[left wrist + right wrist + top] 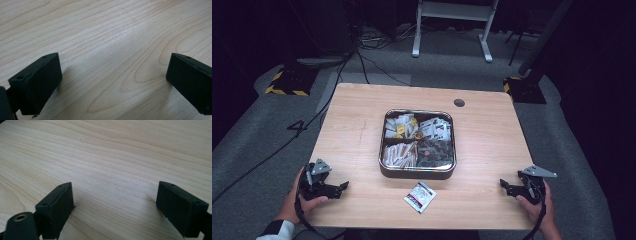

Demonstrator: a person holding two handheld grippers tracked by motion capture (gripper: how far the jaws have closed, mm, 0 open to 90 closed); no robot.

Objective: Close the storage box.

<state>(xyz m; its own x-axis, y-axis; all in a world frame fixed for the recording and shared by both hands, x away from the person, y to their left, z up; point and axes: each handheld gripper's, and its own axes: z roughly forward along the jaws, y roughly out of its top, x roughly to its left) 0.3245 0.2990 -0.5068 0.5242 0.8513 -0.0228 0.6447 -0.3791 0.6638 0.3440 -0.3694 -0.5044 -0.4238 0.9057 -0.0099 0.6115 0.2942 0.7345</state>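
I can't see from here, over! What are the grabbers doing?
Left gripper open, right gripper open, both empty. Packet loose on table, near tray. Path clear.

**Dim room, grey carpet, pale wood surface**

A light wooden surface (362, 125) with a round cable hole (459, 103) stands on grey carpet (252, 150). Black cables (362, 60) trail across the floor. A white frame (452, 25) and yellow-black striped bases (287, 85) sit behind, in darkness.
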